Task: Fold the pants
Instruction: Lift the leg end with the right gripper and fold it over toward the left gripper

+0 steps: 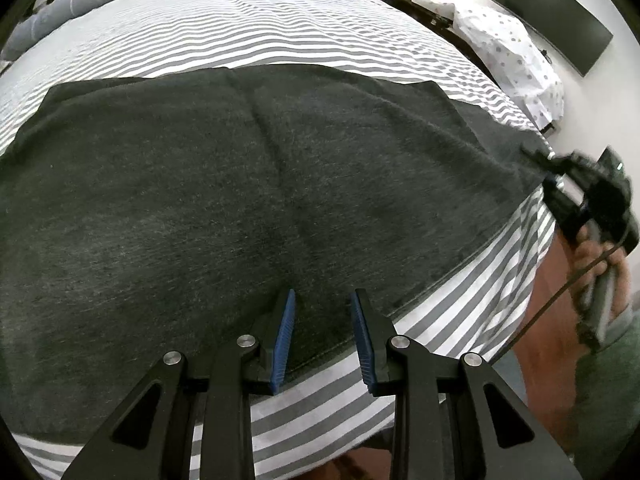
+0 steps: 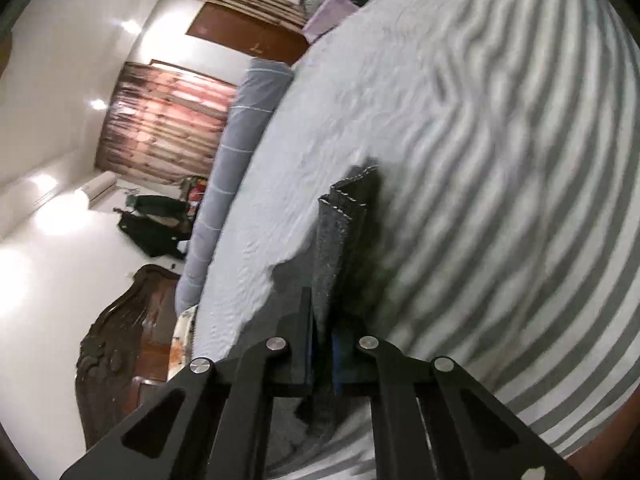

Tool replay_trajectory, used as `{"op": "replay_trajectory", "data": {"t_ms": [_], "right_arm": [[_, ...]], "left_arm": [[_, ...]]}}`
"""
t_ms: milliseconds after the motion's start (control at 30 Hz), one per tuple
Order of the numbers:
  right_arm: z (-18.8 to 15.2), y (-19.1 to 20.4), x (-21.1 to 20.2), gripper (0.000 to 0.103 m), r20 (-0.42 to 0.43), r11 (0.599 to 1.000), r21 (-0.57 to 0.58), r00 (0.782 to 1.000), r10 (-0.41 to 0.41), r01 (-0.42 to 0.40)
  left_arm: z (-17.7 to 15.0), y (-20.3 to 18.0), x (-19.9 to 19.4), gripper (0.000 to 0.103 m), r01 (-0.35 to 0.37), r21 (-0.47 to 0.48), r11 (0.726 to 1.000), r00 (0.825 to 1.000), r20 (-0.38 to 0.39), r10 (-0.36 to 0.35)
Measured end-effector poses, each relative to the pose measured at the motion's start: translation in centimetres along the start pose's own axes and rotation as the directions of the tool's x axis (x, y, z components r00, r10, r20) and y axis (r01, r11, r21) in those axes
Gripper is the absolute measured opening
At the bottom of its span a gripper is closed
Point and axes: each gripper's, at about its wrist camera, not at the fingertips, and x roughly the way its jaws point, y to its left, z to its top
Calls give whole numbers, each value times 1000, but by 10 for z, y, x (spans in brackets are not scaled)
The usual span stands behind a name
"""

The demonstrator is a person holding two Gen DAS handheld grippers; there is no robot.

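Observation:
Dark grey pants (image 1: 240, 184) lie spread flat across the striped bed. My left gripper (image 1: 322, 300) is open, its blue pads just above the pants' near hem. My right gripper (image 1: 560, 176) shows at the right edge of the left wrist view, at the pants' right end. In the right wrist view my right gripper (image 2: 322, 332) is shut on a stitched edge of the pants (image 2: 344, 232), which stands up in folds between the fingers.
The bed (image 1: 248, 40) has a grey and white striped sheet; its near edge runs below my left gripper. A grey bolster (image 1: 80, 4) lies along the far side. A dotted cloth (image 1: 516, 56) and a dark screen (image 1: 552, 28) are at the right.

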Motion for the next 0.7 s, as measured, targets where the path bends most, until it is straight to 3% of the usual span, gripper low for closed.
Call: {"op": "replay_trajectory", "data": {"t_ms": [133,233,367,533,700], "right_arm": [[2,50,7,8,-37,994,-99,998,41,-44],[-2,93,19,8,-87,979,-190,994,62,-77],[-27,161,47,8,-181,933,-337,981,67,-126],[-90,230,105,8,-329,850,-493,944,16,-186],[-172,255,158,8,-448,781,-581,891,-72,-230]], "left_arm": [[1,5,-2,30,31,-24,999,1000,6,-30],[4,23,-13,30,95,-106,990,995,7,-95],[1,49,-51,30,93,-126,988,991,103,-80],[-11,100,-93,31,106,-207,973,981,181,-69],[-32,147,-116,31,103,-314,944,976,214,-35]]}}
